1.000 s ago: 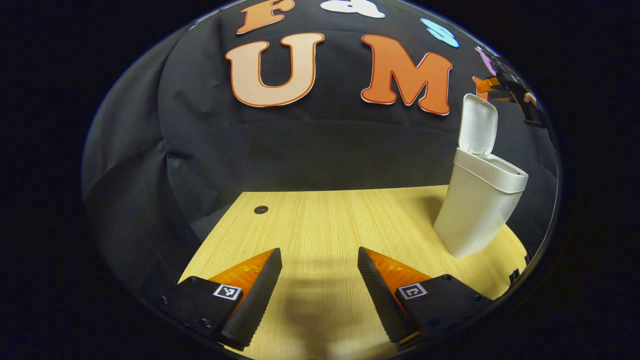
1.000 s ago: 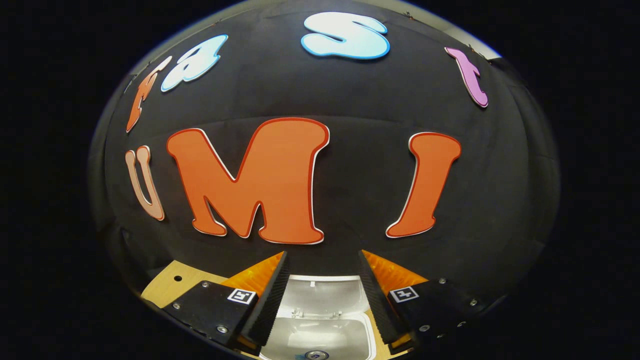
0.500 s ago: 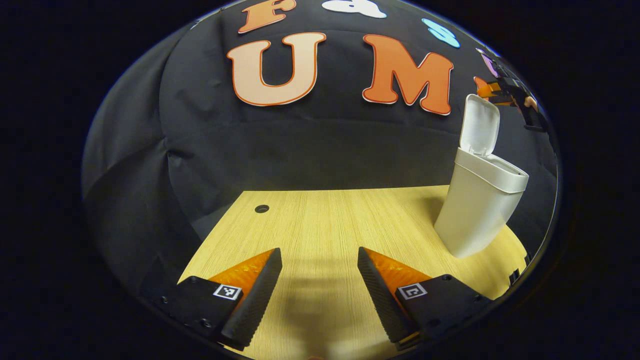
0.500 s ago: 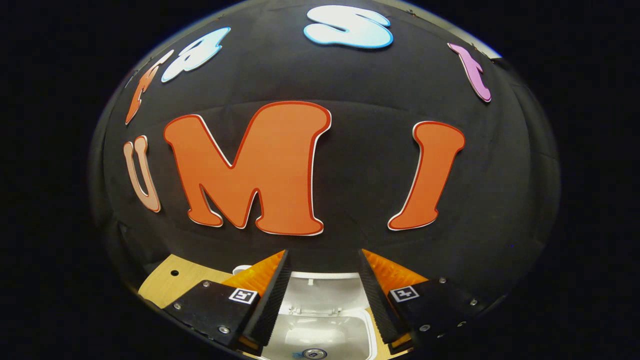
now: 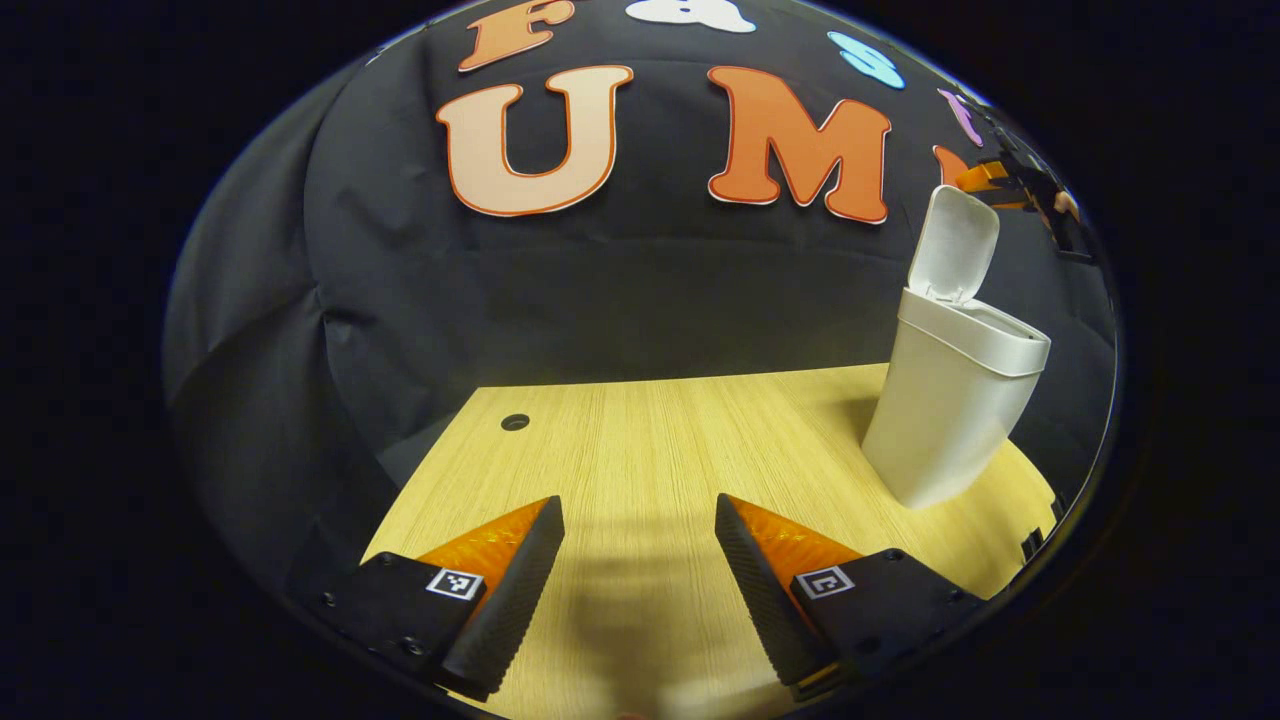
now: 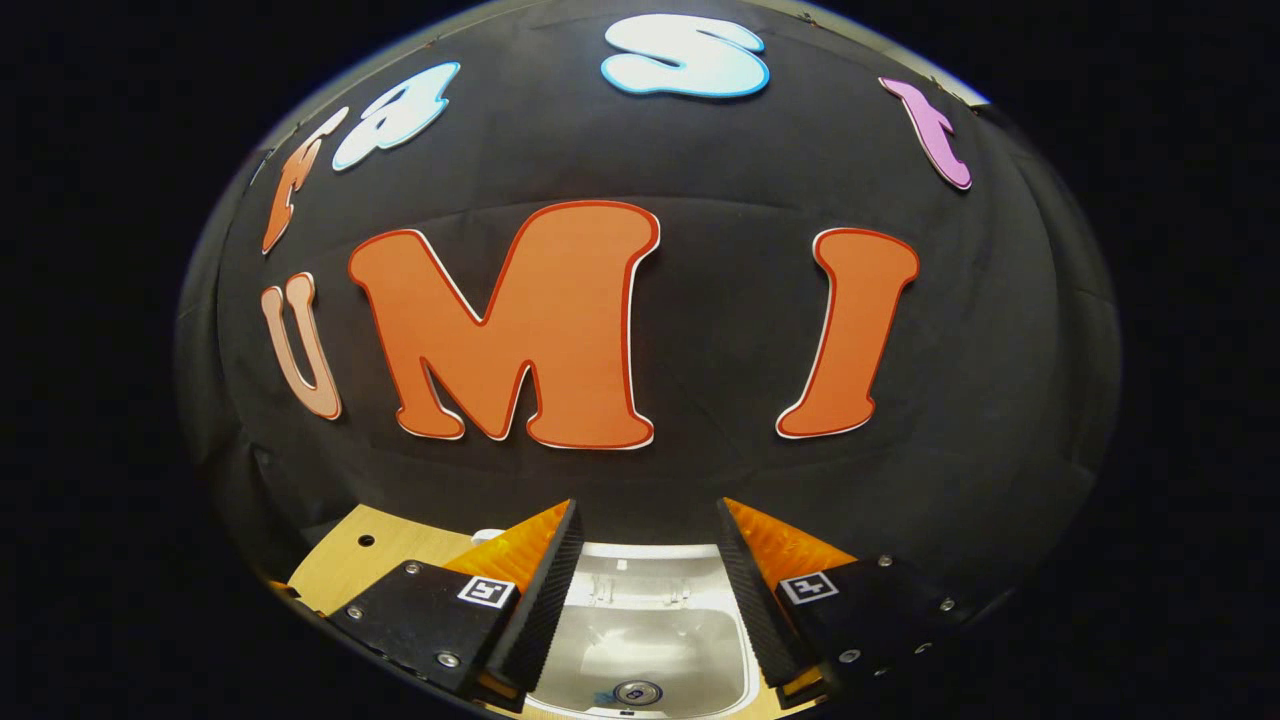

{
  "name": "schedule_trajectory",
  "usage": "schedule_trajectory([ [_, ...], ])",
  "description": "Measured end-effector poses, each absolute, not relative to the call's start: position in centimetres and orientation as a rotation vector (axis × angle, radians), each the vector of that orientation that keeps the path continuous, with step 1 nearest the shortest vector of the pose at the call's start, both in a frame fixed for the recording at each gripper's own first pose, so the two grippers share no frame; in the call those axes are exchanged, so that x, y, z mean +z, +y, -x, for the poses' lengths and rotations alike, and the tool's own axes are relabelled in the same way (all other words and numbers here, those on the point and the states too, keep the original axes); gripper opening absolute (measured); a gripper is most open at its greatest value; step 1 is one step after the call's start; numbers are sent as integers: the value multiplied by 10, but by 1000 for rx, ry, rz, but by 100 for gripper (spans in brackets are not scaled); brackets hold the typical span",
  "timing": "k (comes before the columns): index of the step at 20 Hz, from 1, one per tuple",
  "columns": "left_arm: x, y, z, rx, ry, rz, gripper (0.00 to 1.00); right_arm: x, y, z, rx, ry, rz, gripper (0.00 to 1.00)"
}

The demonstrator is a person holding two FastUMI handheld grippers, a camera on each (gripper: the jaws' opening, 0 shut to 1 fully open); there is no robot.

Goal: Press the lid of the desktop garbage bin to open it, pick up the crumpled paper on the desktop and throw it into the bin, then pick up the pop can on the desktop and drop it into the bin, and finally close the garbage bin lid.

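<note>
A: Where is the right hand-held gripper (image 6: 642, 590)?
B: Directly above the garbage bin (image 6: 650, 640), fingers spread and empty; the pop can (image 6: 636, 692) lies at the bottom, top facing up.
A: And the left hand-held gripper (image 5: 640, 580)?
B: Open, empty, over the counter (image 5: 640, 440), the bin well off to its right.
A: The lid (image 5: 955, 245)?
B: Upright behind the opening, nearer the right hand-held gripper, which has shifted slightly since half a second ago.
</note>
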State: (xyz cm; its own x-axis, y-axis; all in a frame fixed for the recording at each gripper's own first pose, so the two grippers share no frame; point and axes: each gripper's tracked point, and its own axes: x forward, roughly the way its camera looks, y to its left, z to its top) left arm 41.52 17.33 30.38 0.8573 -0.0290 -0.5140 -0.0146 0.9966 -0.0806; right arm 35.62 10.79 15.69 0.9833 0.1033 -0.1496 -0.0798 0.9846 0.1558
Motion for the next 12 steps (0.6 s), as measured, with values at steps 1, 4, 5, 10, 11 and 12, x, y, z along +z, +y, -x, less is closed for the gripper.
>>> schedule_trajectory([
  [1, 304, 172, -416, -10, 539, 80, 98, 155, 108, -352, 93, 161, -149, 81],
  [4, 304, 169, -415, -19, 535, 75, 98, 148, 111, -343, 95, 169, -156, 81],
  [5, 303, 168, -415, -22, 539, 71, 97, 144, 113, -340, 98, 175, -160, 81],
  [10, 304, 161, -418, -36, 534, 65, 98, 116, 127, -327, 121, 225, -172, 81],
  [11, 304, 161, -418, -37, 536, 65, 98, 107, 133, -323, 133, 240, -179, 81],
  [12, 303, 161, -418, -38, 539, 65, 98, 99, 137, -321, 135, 256, -172, 81],
])
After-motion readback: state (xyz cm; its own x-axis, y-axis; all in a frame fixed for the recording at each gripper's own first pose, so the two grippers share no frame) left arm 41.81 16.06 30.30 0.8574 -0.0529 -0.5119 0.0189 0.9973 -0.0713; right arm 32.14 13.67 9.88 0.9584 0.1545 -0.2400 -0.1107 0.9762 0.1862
